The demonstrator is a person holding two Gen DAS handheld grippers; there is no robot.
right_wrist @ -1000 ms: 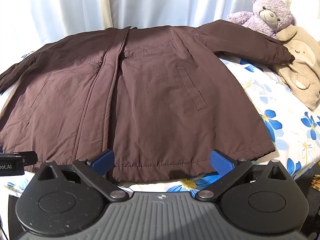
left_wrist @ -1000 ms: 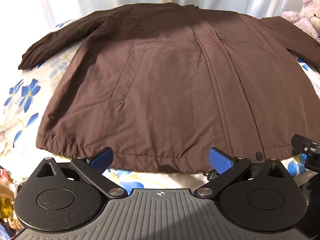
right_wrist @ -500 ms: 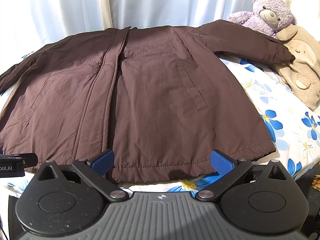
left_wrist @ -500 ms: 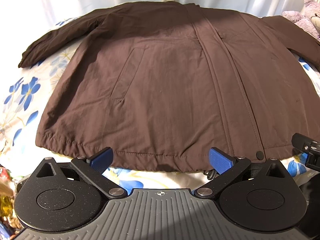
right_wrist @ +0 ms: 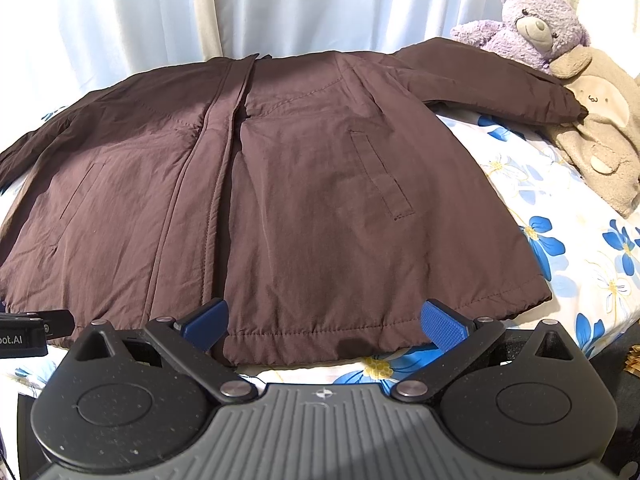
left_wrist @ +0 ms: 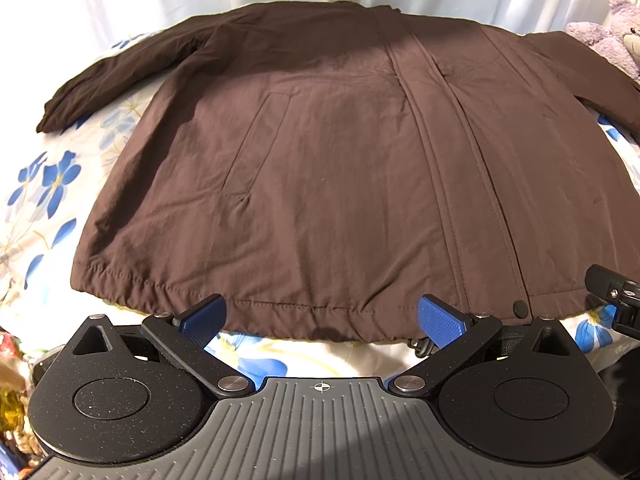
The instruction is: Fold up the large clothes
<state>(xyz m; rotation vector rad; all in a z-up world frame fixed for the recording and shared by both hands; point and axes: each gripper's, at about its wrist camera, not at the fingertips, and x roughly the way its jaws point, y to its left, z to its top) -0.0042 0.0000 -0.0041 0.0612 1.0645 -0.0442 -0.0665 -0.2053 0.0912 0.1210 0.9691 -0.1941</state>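
Bright daylight through the white curtains behind, slightly blown out, soft shadows across the brown jacket, sharp centre, strong fisheye bending, dark vignette corners

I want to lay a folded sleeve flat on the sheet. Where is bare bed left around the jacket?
Bare floral bedsheet shows right of the brown padded jacket, between its hem and the beige plush toy; another patch lies under the outstretched sleeve. It is crowded by the purple teddy bear.
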